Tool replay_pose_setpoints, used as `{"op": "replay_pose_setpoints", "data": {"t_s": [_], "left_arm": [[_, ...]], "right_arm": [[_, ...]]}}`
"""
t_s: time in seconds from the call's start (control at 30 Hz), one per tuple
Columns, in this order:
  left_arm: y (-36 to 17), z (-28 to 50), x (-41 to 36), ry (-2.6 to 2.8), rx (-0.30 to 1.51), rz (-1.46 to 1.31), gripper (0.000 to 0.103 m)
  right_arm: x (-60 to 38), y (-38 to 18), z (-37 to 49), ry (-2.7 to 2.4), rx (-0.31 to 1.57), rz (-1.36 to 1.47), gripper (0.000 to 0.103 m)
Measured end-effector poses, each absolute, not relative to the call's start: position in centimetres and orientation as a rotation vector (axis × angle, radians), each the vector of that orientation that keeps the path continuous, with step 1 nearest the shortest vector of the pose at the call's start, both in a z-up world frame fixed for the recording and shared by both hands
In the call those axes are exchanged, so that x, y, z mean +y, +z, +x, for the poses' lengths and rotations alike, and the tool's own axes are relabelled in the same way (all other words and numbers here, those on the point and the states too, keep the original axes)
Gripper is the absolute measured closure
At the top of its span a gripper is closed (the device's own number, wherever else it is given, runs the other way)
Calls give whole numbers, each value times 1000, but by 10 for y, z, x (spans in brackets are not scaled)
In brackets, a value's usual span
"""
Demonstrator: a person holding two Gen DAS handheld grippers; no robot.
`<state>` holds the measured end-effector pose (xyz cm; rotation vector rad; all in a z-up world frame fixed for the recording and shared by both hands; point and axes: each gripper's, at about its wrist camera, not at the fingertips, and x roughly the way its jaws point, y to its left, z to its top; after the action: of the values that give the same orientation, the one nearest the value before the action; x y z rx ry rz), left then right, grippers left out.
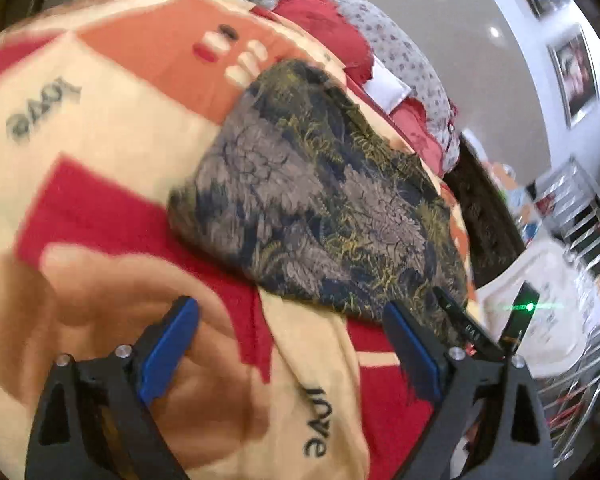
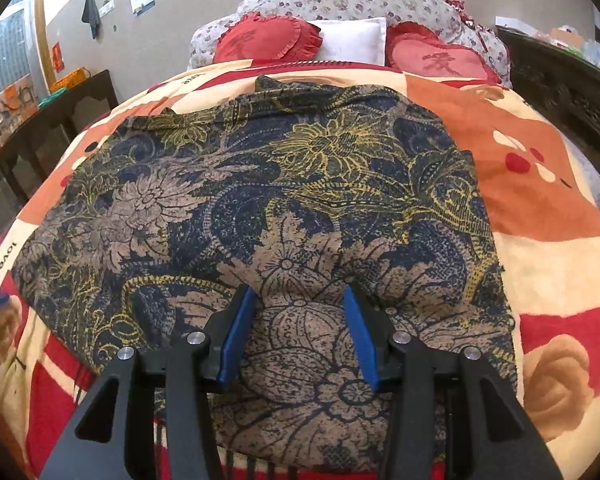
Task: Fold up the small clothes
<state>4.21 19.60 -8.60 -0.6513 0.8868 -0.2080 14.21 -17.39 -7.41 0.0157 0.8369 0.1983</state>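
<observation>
Lying spread on the patterned blanket (image 2: 540, 184), the floral-print garment (image 2: 260, 184) is bulging up between the half-parted jaws of the right gripper (image 2: 298, 332), whose pads are not visibly pinching it, so a closing grab is risking a thick wad rather than one edge. The left gripper (image 1: 292, 344) is hanging wide open and empty over bare blanket beside the cloth's near corner. Only the right view is showing the heart cushions (image 2: 268, 40) and the garment's full spread; the left view alone is showing the wire rack (image 1: 584, 248).

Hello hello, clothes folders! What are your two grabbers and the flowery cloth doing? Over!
Left gripper open, empty, over the blanket. Right gripper open, straddling a bump in the flowery cloth, pads not pinching. Nothing in the way.
</observation>
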Motion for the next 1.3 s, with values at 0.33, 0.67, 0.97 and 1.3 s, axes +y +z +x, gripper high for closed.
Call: {"op": "replay_pose_setpoints", "data": {"t_s": [0.33, 0.67, 0.97, 1.3], "left_arm": [[-85, 87, 212, -213, 821, -887, 6], [-79, 86, 228, -95, 786, -810, 46], [-86, 80, 226, -53, 767, -815, 53], [-72, 86, 198, 79, 768, -559, 93]], "right_arm": [[-176, -75, 143, 205, 836, 27, 55], [-176, -75, 143, 203, 836, 23, 55], [-169, -72, 146, 179, 868, -12, 54], [-62, 33, 237, 490, 893, 16, 47]]}}
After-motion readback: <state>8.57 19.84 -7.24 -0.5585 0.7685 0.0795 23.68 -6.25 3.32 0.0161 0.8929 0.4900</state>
